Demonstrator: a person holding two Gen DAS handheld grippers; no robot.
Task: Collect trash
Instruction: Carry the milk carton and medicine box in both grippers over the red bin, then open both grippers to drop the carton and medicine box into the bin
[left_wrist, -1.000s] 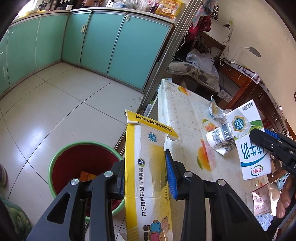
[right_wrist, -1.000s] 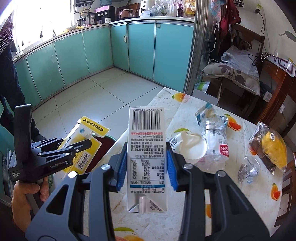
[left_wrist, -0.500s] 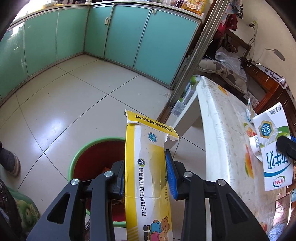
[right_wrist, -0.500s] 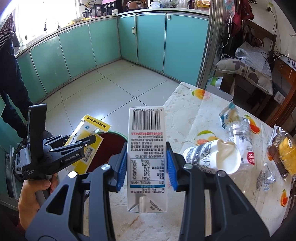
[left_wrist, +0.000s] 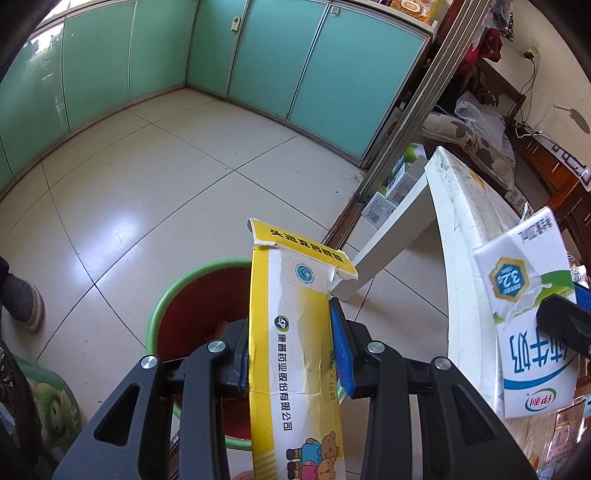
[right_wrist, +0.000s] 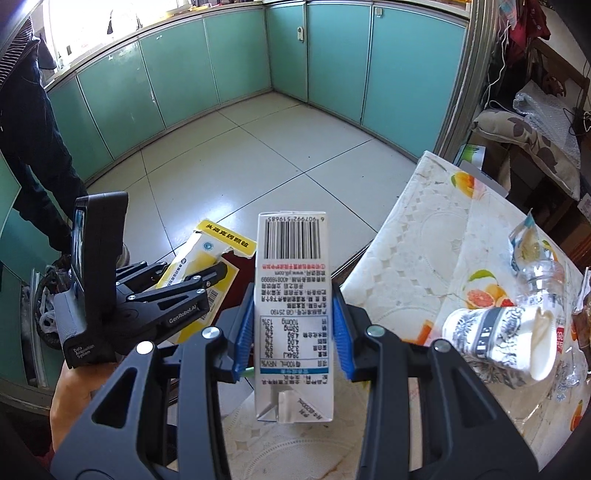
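Observation:
My left gripper (left_wrist: 291, 343) is shut on a yellow and white medicine box (left_wrist: 291, 332), its blue pads pressing both sides, and holds it over the red bin with a green rim (left_wrist: 184, 284) on the floor. That box (right_wrist: 201, 264) and left gripper (right_wrist: 199, 286) also show at the left of the right wrist view. My right gripper (right_wrist: 293, 328) is shut on a white milk carton (right_wrist: 293, 295), barcode side up, near the table's left edge. The same carton (left_wrist: 528, 325) hangs at the right of the left wrist view.
The table (right_wrist: 417, 251) has a white lace cloth with fruit prints. On it lie a tipped paper cup (right_wrist: 498, 339), a crushed plastic bottle (right_wrist: 543, 273) and wrappers. A person's shoe (left_wrist: 22, 299) stands left of the bin. Teal cabinets (left_wrist: 147, 62) line the far walls.
Both grippers have moved left off the table toward the bin and sunk, each still gripping its box. The bin now lies under the medicine box.

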